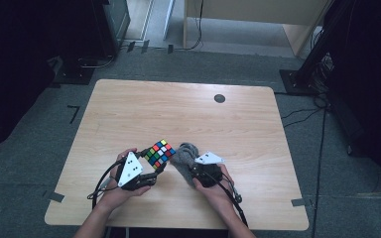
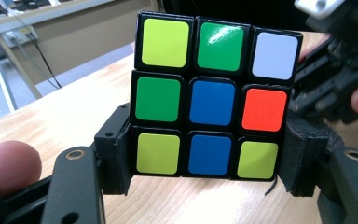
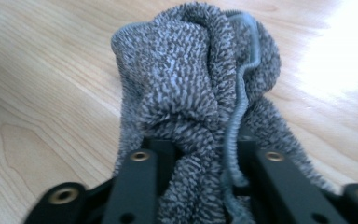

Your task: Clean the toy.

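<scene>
The puzzle cube (image 2: 212, 100) looks like glossy black plastic with smooth, shiny coloured stickers. The grey cloth (image 3: 200, 93) is a rough, nubby terry weave with a stitched hem, matt throughout. The bench (image 1: 188, 114) is pale wood-grain, smooth with a faint sheen.

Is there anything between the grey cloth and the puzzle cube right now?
Nothing visible. The left gripper is clamped on the puzzle cube, the right gripper is pinched on the grey cloth, and in the high view the cloth sits right beside the cube, whether touching is unclear.
</scene>
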Tool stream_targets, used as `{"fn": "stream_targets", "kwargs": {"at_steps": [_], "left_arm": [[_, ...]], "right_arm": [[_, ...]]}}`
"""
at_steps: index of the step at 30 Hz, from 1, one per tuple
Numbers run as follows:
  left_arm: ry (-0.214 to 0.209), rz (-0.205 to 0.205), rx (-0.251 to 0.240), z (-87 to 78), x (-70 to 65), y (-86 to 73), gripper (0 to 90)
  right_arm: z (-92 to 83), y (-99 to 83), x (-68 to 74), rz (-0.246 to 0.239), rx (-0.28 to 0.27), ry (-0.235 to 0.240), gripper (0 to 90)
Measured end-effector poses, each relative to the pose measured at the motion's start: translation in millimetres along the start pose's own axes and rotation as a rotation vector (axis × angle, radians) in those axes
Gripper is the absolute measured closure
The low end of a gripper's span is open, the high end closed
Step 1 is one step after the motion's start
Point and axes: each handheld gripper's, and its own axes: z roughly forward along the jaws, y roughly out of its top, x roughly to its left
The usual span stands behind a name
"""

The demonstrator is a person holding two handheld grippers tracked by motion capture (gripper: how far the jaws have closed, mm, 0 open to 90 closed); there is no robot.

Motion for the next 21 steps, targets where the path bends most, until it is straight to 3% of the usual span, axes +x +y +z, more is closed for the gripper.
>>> {"fn": "stream_targets", "kwargs": {"at_steps": [3,6,8,10,11,14,17,18,20,21], "left_arm": [[-0.015,0.007,0.019,2.3,-0.5,-1.7,33.3],[-0.033,0.024,0.034,5.3,-4.2,-2.8,33.3],[-0.049,0.043,0.043,7.2,-8.5,-2.7,33.3],[-0.065,0.056,0.04,9.0,-13.8,-2.3,33.3],[-0.077,0.068,0.041,9.5,-16.7,-1.8,33.3],[-0.092,0.088,0.028,8.5,-21.3,-0.3,33.4],[-0.087,0.107,0.027,7.1,-22.2,-0.6,33.5],[-0.092,0.103,0.022,6.3,-21.3,-0.7,33.5],[-0.097,0.087,0.01,5.5,-19.2,0.8,33.5],[-0.1,0.078,0.005,5.4,-18.2,1.5,33.5]], "right_arm": [[-15.6,6.0,-3.2,0.037,-0.094,0.015,76.4],[-44.4,17.5,-4.7,0.094,-0.296,0.125,76.3],[-61.0,23.7,0.4,0.077,-0.404,0.199,76.1],[-72.9,29.3,8.1,0.064,-0.469,0.287,75.8],[-76.1,31.9,12.7,0.05,-0.478,0.321,75.6],[-72.6,35.1,23.3,0.013,-0.421,0.365,75.5],[-64.8,30.5,19.7,0.025,-0.397,0.361,75.2],[-62.2,30.0,14.3,0.051,-0.374,0.342,75.3],[-59.0,28.5,5.9,0.061,-0.341,0.25,75.3],[-58.7,27.5,1.4,0.081,-0.337,0.242,75.2]]}}
